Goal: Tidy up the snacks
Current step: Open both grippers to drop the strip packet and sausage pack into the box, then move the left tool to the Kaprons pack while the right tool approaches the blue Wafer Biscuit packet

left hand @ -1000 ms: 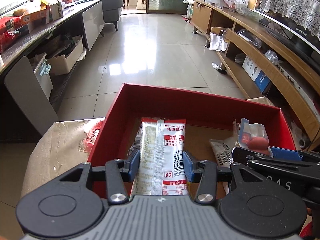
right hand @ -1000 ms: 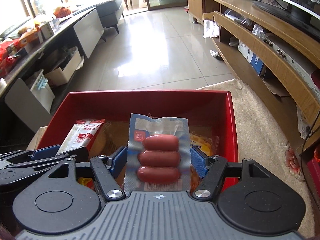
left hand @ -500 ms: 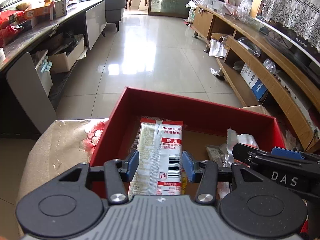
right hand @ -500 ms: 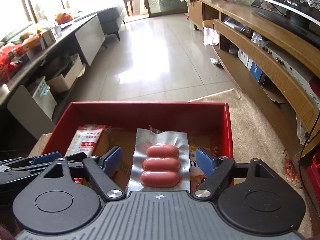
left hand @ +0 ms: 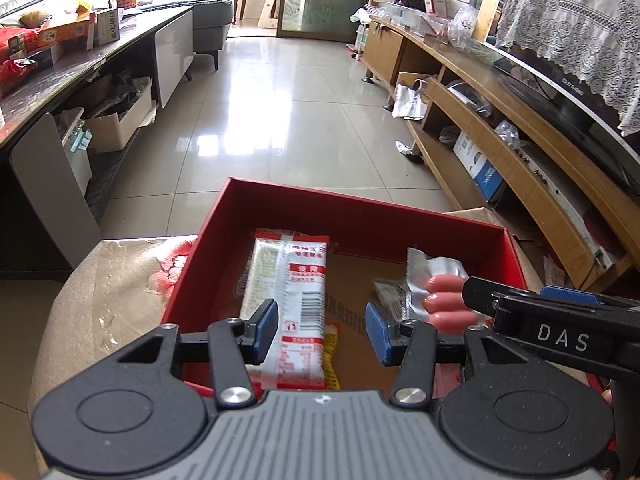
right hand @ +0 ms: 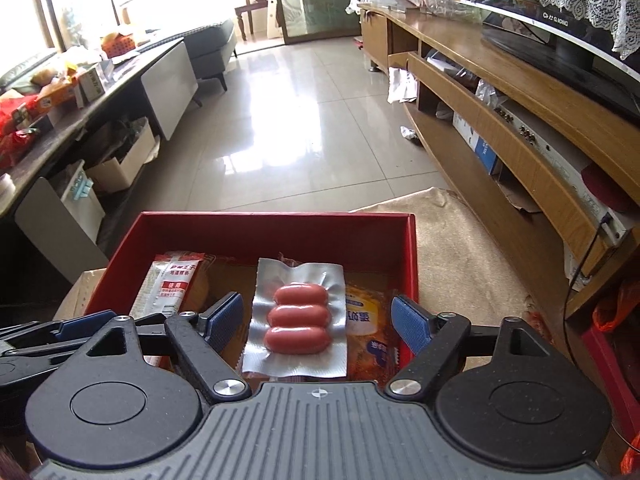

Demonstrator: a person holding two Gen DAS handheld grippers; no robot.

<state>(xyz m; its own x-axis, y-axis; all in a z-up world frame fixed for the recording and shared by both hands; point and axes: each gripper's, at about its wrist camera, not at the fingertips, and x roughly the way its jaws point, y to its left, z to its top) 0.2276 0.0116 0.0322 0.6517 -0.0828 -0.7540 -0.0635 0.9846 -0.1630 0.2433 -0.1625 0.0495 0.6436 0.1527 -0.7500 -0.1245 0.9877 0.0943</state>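
Since the earlier frame both packets are let go. The left gripper released the long white-and-red foil snack packet; its fingers now stand apart, one side clear of the packet, the other too close to call. The right gripper jaws have just been opening; the clear vacuum pack of three pink sausages lies free between its spread fingers. Both packets rest inside the red open cardboard box on the cloth-covered bench, beside an orange snack pouch. Step looks like placement done, release finishing. Next move likely calls for backing both grippers out clear of the box walls and fetching more snacks. Both grippers pitch steeply down over the near rim, side by side.
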